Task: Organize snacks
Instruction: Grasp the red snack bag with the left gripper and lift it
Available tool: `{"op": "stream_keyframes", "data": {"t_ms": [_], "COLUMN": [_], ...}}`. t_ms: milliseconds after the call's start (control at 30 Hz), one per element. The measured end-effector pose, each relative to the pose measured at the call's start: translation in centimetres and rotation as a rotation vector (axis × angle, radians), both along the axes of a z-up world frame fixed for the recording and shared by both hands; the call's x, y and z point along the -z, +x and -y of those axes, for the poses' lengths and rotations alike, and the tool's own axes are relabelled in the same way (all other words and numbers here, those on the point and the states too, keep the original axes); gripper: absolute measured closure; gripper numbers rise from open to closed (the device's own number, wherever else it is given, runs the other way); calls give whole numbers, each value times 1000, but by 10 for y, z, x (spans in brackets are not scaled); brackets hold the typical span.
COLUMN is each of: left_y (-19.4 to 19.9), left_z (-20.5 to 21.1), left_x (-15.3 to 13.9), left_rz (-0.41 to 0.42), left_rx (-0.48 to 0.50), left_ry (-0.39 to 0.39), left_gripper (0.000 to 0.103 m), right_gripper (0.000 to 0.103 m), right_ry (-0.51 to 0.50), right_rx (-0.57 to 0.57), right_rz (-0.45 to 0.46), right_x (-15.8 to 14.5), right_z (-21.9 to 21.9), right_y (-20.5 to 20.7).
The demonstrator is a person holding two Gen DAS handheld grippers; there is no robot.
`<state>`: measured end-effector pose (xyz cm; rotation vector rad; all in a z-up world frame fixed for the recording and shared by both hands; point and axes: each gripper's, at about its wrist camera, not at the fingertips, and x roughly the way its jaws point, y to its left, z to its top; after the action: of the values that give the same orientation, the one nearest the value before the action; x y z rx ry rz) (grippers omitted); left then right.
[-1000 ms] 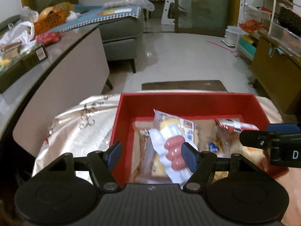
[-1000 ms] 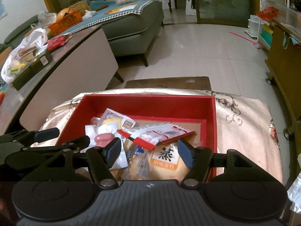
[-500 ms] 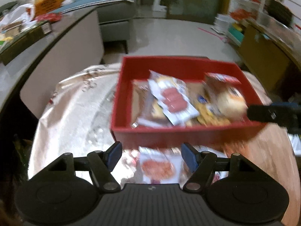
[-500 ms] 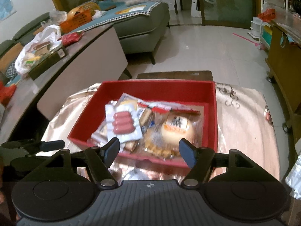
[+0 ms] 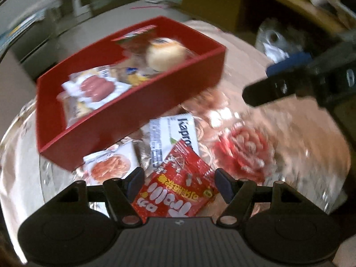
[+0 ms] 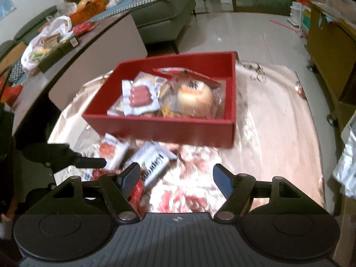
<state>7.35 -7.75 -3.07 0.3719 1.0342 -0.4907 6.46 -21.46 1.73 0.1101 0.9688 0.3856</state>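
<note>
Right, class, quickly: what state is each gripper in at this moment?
Left gripper: open, fingers either side of the red snack packet, not closed on it.
Right gripper: open, holding nothing.

Both hand-held grippers (image 5: 179, 181) (image 6: 176, 176) agape, empty.

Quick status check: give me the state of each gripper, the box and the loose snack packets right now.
left gripper: open, over the red packet, holding nothing
right gripper: open, empty
red box: open-topped, holding snacks
sausage packet: lying in the box
round bun: wrapped, in the box
red packet: on the cloth, outside the box
white Kapro packet: outside, partly under the red packet
</note>
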Motion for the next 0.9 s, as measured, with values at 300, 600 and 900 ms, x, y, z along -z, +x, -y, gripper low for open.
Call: {"op": "stream_keyframes", "data": {"t_ms": [300, 600, 900], "left_y": [9, -11, -47], "left_z": [7, 4, 5], "left_x": [30, 30, 28], "left_rz": [-51, -68, 20], "left_rx": [128, 53, -20], "left_ry": [48, 79, 188], "left_gripper": [19, 33, 24], "right_gripper": [23, 23, 17], "right_ry": [-1, -20, 14], "right_rx": [-51, -70, -99], "right_rz": [-33, -44, -30], "right_x": [7, 9, 1], "right_z": [-12, -19, -25], "right_y": [7, 8, 3]}}
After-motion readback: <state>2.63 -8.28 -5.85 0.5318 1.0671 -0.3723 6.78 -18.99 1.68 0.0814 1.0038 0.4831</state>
